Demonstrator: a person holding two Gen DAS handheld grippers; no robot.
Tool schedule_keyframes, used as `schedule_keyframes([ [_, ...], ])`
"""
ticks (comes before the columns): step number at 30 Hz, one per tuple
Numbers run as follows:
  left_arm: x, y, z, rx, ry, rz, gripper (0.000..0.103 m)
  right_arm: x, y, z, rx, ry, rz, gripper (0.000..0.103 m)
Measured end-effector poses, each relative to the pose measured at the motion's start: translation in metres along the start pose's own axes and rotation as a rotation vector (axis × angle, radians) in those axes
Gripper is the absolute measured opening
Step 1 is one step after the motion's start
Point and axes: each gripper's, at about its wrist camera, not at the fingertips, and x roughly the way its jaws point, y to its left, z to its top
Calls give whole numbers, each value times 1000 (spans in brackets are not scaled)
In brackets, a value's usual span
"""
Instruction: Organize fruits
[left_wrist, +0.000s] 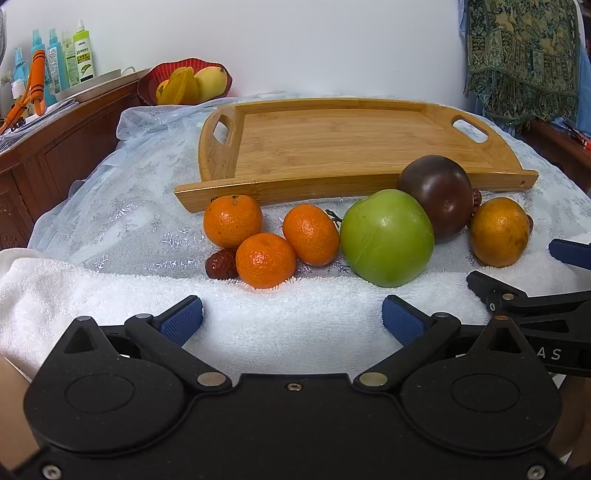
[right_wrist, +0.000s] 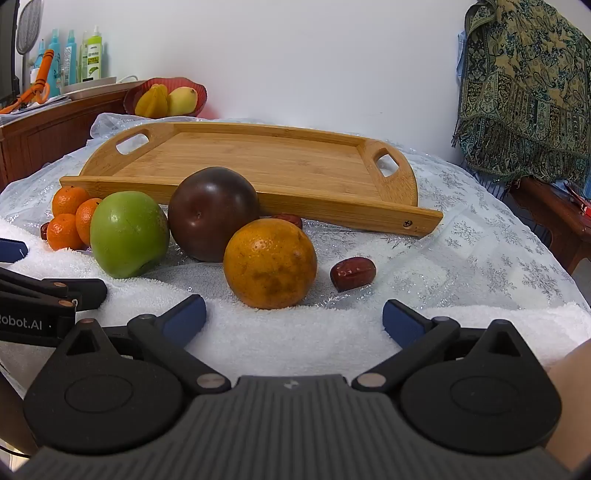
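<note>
A bamboo tray (left_wrist: 332, 140) (right_wrist: 258, 158) lies empty at the back of the table. In front of it lie three small mandarins (left_wrist: 264, 258), a green apple (left_wrist: 386, 238) (right_wrist: 127, 232), a dark purple fruit (left_wrist: 437, 197) (right_wrist: 212, 212), a larger orange (left_wrist: 498, 230) (right_wrist: 269, 262) and red dates (left_wrist: 221, 264) (right_wrist: 352, 272). My left gripper (left_wrist: 293, 319) is open and empty over the white towel (left_wrist: 295, 314), just short of the mandarins. My right gripper (right_wrist: 293, 319) is open and empty, just short of the larger orange.
A red bowl (left_wrist: 147, 83) (right_wrist: 131, 98) with yellow fruit stands at the back left. A wooden cabinet (left_wrist: 55, 147) with spray bottles (left_wrist: 83, 53) is on the left. A patterned cloth (right_wrist: 524, 88) hangs at the right. A clear plastic cover (right_wrist: 480, 240) drapes the table.
</note>
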Motion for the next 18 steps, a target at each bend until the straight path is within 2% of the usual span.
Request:
schedule_keyframes([
  [18,0,0,0,-2,0,-1,103,0,0,0,4,-2,2,103],
])
